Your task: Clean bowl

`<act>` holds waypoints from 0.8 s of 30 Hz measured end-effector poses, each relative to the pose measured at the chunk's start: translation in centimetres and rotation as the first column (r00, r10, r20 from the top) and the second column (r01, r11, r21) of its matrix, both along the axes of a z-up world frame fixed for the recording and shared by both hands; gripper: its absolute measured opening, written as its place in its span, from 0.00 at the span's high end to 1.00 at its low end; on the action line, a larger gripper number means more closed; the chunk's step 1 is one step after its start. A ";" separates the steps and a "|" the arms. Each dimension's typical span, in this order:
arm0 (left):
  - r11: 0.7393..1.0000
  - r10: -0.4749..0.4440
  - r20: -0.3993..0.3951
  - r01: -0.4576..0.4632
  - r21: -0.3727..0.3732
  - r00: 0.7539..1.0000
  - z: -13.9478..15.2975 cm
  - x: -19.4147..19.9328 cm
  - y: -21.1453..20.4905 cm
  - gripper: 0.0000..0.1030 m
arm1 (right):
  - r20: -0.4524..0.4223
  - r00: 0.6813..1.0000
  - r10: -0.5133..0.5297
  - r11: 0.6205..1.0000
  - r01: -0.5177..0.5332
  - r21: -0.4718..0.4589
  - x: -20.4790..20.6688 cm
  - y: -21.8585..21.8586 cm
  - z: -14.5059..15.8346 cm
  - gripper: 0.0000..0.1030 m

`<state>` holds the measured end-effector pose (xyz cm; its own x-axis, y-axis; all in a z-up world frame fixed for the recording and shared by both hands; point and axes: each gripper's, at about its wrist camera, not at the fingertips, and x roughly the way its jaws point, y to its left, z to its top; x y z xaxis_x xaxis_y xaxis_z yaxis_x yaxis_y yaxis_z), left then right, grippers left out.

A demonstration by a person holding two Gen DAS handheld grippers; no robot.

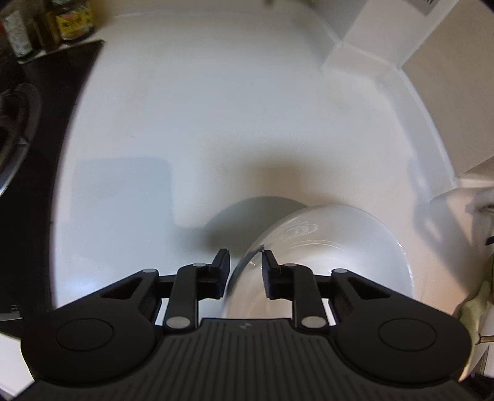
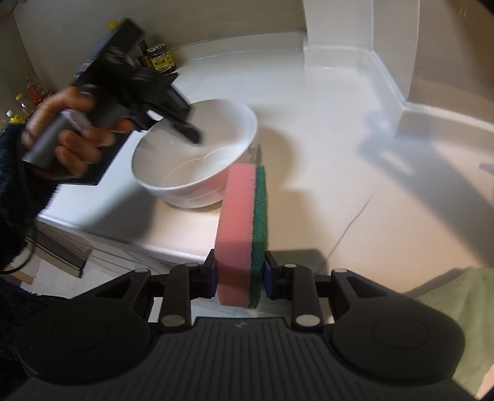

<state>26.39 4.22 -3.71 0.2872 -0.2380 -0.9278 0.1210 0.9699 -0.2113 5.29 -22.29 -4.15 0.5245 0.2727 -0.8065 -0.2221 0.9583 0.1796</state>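
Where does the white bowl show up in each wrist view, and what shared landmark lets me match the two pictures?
Left wrist view: the white bowl sits lower right, its rim between the jaws of the left gripper.
Right wrist view: the bowl is left of centre, behind the pink and green sponge that the right gripper holds.
Shared landmark: the yellow-labelled jar at the counter's back edge.

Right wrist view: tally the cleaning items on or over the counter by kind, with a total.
Bowl: 1
Sponge: 1
Green cloth: 1
Total: 3
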 end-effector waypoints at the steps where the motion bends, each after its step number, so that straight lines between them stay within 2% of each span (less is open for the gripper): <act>1: 1.000 0.017 0.000 -0.017 0.005 1.000 0.1 -0.8 0.2 0.74 | 0.028 0.999 0.019 0.999 -0.018 -0.040 0.5 -0.1 0.3 0.76; 4: 0.998 0.069 -0.025 -0.069 0.004 0.997 0.0 -3.2 0.6 0.74 | 0.129 0.982 0.135 0.975 -0.109 -0.196 2.5 0.4 1.5 0.76; 6: 0.995 0.097 -0.032 -0.097 0.011 0.995 -0.6 -4.3 0.2 0.74 | 0.208 0.919 0.335 0.896 -0.242 -0.372 4.9 1.6 2.6 0.76; 7: 0.994 0.104 -0.028 -0.103 0.030 0.994 -1.1 -5.0 -0.3 0.74 | 0.220 0.876 0.430 0.845 -0.304 -0.441 5.9 2.4 3.0 0.76; 8: 0.993 0.112 -0.035 -0.111 0.036 0.993 -1.7 -5.2 -0.6 0.75 | 0.218 0.804 0.553 0.764 -0.385 -0.517 7.3 3.6 3.4 0.76; 9: 0.993 0.116 -0.041 -0.115 0.032 0.992 -2.3 -5.3 -0.8 0.81 | 0.199 0.714 0.671 0.667 -0.465 -0.582 8.6 4.9 3.6 0.76; 10: 0.993 0.120 -0.046 -0.119 0.028 0.992 -2.9 -5.4 -1.0 0.82 | 0.168 0.611 0.774 0.556 -0.529 -0.641 9.9 6.3 3.8 0.76; 11: 0.992 0.123 -0.048 -0.122 0.024 0.991 -3.4 -5.5 -1.2 0.81 | 0.133 0.517 0.846 0.454 -0.567 -0.687 11.0 7.5 4.0 0.76; 12: 0.992 0.122 -0.040 -0.122 0.017 0.992 -3.5 -5.5 -1.1 0.81 | 0.101 0.446 0.889 0.376 -0.589 -0.716 11.8 8.5 4.2 0.76; 13: 0.993 0.120 -0.028 -0.120 0.013 0.992 -3.6 -5.4 -1.1 0.82 | 0.052 0.363 0.930 0.278 -0.605 -0.746 12.3 9.7 4.0 0.76; 14: 0.994 0.112 -0.005 -0.112 0.014 0.994 -3.6 -5.3 -1.1 0.83 | -0.018 0.260 0.965 0.149 -0.608 -0.780 12.7 11.1 3.5 0.76; 15: 0.994 0.104 0.017 -0.104 0.016 0.994 -3.6 -5.2 -1.0 0.82 | -0.070 0.192 0.979 0.061 -0.600 -0.798 12.7 12.2 3.3 0.76; 17: 0.996 0.087 0.037 -0.087 0.012 0.996 -3.8 -4.9 -1.0 0.82 | -0.172 0.093 0.981 -0.087 -0.578 -0.812 12.5 13.4 3.1 0.76; 19: 0.997 0.069 0.084 -0.072 0.027 0.994 -4.0 -4.7 -1.1 0.78 | -0.213 0.073 0.974 -0.129 -0.594 -0.794 12.9 13.7 3.4 0.76; 21: 0.997 0.059 0.124 -0.065 0.044 0.991 -4.2 -4.5 -1.3 0.73 | -0.250 0.089 0.964 -0.139 -0.634 -0.761 13.8 13.6 4.1 0.76; 22: 0.997 0.060 0.136 -0.067 0.048 0.989 -4.3 -4.2 -1.3 0.70 | -0.264 0.110 0.958 -0.130 -0.655 -0.744 14.2 13.4 4.4 0.76; 24: 0.997 0.052 0.151 -0.060 0.051 0.987 -4.5 -3.7 -1.3 0.65 | -0.273 0.178 0.945 -0.076 -0.694 -0.716 14.7 12.6 4.8 0.76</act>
<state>22.65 2.90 -8.26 0.4354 -0.1669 -0.8846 0.0921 0.9858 -0.1407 20.01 -9.68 0.65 0.4665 0.2193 -0.8569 -0.8300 -0.2263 -0.5098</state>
